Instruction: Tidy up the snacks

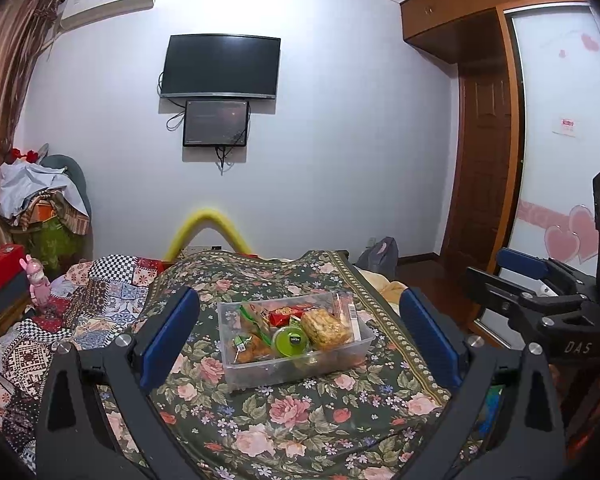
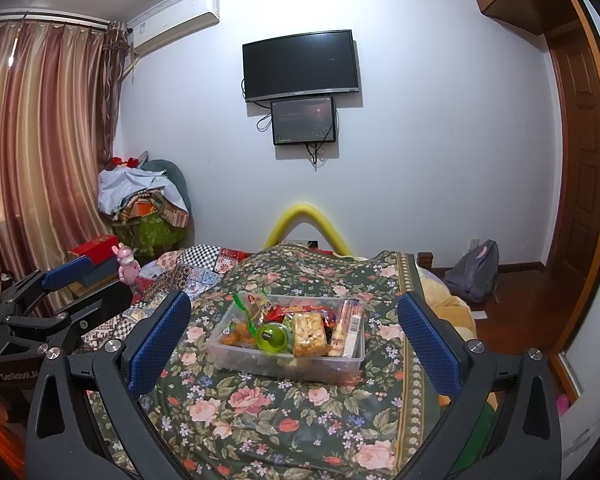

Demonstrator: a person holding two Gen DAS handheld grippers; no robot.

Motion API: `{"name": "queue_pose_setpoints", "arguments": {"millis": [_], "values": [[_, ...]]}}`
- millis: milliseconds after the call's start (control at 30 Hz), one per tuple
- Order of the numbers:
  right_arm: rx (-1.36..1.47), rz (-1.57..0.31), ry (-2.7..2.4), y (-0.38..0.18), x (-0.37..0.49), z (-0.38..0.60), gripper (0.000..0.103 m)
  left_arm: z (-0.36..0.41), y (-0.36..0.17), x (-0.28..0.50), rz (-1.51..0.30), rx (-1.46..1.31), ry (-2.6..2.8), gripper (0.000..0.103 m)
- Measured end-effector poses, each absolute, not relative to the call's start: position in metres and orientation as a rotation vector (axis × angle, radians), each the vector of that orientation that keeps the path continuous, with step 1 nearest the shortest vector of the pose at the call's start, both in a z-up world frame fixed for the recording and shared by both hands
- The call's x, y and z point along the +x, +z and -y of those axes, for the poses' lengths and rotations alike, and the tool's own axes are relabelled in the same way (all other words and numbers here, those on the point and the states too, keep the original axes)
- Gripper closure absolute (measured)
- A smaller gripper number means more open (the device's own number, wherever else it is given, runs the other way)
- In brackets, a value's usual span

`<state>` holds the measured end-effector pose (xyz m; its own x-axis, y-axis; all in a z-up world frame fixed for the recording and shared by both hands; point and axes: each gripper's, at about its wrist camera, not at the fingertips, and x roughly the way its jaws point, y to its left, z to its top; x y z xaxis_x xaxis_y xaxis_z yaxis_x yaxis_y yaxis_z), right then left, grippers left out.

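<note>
A clear plastic box (image 1: pixel 340 356) (image 2: pixel 236 356) stands on the floral bed cover, holding several snacks: a green round cup (image 1: pixel 291 340) (image 2: pixel 272 337), an orange-yellow cracker pack (image 1: pixel 325 329) (image 2: pixel 309 334), a red packet (image 1: pixel 286 314), an orange snack bag (image 1: pixel 249 347) (image 2: pixel 236 334) and a clear pack of sticks (image 2: pixel 350 326). My left gripper (image 1: pixel 300 340) is open and empty, held back from the box. My right gripper (image 2: pixel 294 340) is open and empty, also short of the box. Each gripper shows at the side of the other's view.
The floral cover (image 1: pixel 284 420) (image 2: pixel 260 412) lies over a patchwork quilt (image 1: pixel 96 300) on the bed. A pink figurine (image 1: pixel 40 284) (image 2: pixel 128 266) and a red box (image 1: pixel 0 266) stand at the left. A backpack (image 2: pixel 474 270) sits on the floor at the right, near a wooden door (image 1: pixel 484 160).
</note>
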<state>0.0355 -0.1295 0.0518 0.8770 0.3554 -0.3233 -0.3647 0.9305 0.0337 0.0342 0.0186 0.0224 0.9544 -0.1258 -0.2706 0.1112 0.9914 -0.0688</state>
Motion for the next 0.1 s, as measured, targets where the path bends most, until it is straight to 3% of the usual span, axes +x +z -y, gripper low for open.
{"name": "queue_pose_setpoints", "arguments": {"millis": [100], "values": [[-0.028, -0.333, 0.378, 0.0512, 0.0362, 0.1287, 0.0, -0.0185, 0.0213, 0.0356, -0.284, -0.055, -0.12, 0.002]]}}
